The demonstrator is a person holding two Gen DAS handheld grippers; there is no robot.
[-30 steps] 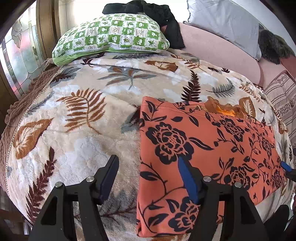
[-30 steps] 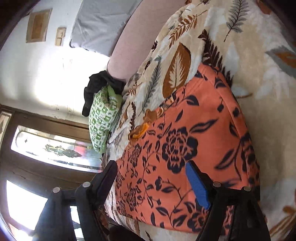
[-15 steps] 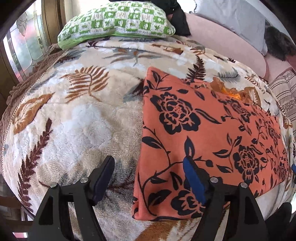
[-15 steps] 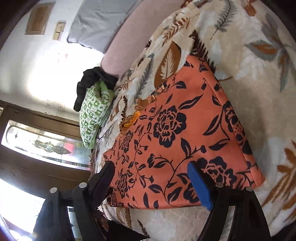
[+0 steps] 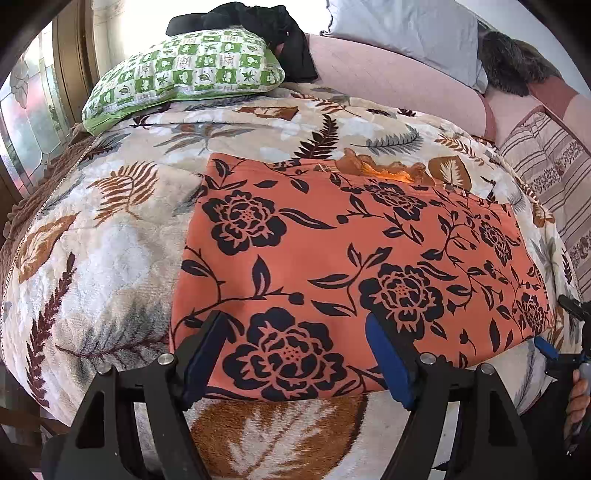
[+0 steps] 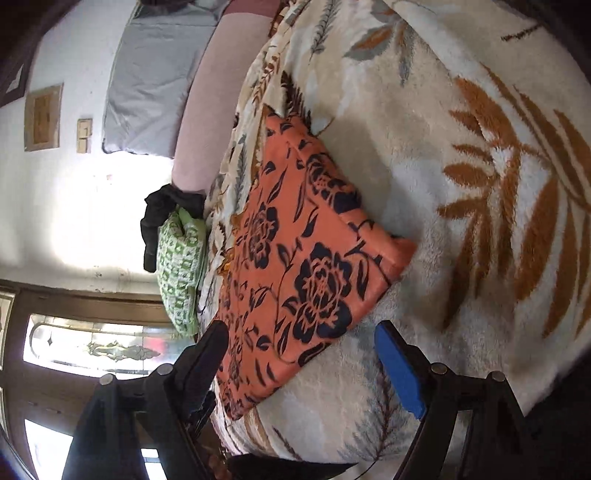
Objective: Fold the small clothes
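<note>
An orange garment with black flowers (image 5: 354,258) lies folded flat on the leaf-patterned blanket (image 5: 110,251). My left gripper (image 5: 295,350) is open and empty, its fingers over the garment's near edge. The garment shows in the right wrist view (image 6: 295,266) too. My right gripper (image 6: 301,354) is open and empty, just off the garment's near right corner. The right gripper also shows at the right edge of the left wrist view (image 5: 565,332).
A green checked pillow (image 5: 184,74) and a black cloth (image 5: 266,22) lie at the bed's far end, with a grey pillow (image 5: 406,33) and pink cushion (image 5: 399,85). A striped cloth (image 5: 554,177) lies right. A glass door (image 6: 92,347) stands beside the bed.
Both grippers have drawn back toward the near edge of the bed. The left gripper shifted right over the garment's near edge. The right gripper now sits off the garment's corner.
</note>
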